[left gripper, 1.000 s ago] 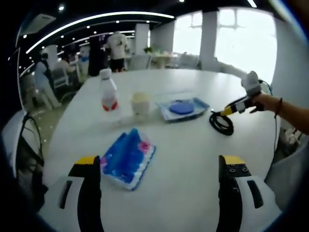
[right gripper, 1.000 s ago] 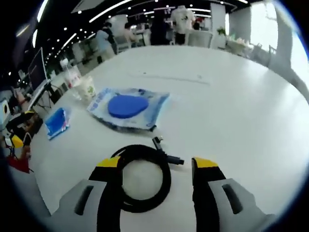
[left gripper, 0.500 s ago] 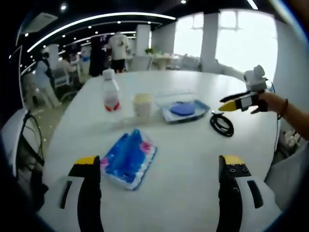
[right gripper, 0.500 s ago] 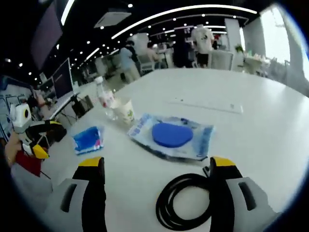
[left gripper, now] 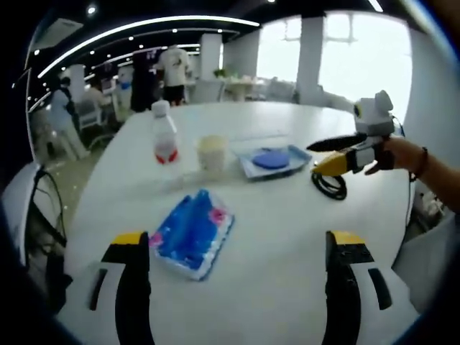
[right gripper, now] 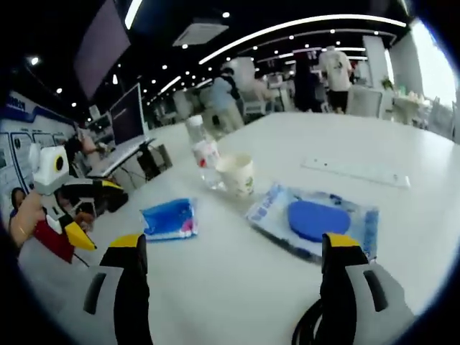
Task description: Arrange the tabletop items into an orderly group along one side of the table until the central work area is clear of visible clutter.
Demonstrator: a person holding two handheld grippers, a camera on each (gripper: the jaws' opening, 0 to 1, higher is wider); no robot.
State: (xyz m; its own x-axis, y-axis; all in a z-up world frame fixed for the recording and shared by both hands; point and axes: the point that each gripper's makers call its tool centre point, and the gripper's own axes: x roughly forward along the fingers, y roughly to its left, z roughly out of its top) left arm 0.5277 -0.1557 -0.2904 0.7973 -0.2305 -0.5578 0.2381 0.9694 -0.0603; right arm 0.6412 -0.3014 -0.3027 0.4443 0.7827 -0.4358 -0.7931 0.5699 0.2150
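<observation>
On the white table a blue wipes packet lies just ahead of my left gripper, which is open and holds nothing. Farther off stand a water bottle and a paper cup, beside a clear packet with a blue disc. A black cable coil lies to the right, with my right gripper hovering over it. In the right gripper view my right gripper is open above the table. The coil's edge shows at the bottom, with the disc packet, cup, bottle and wipes packet ahead.
A thin white strip lies on the table's far side. My left gripper, held in a hand, shows at the left. People, chairs and desks stand behind the table; bright windows lie to the right.
My right gripper rose off the cable coil, then drifted left to hover above it. Its camera tilted up. The coil stayed on the table. My left gripper barely moved.
</observation>
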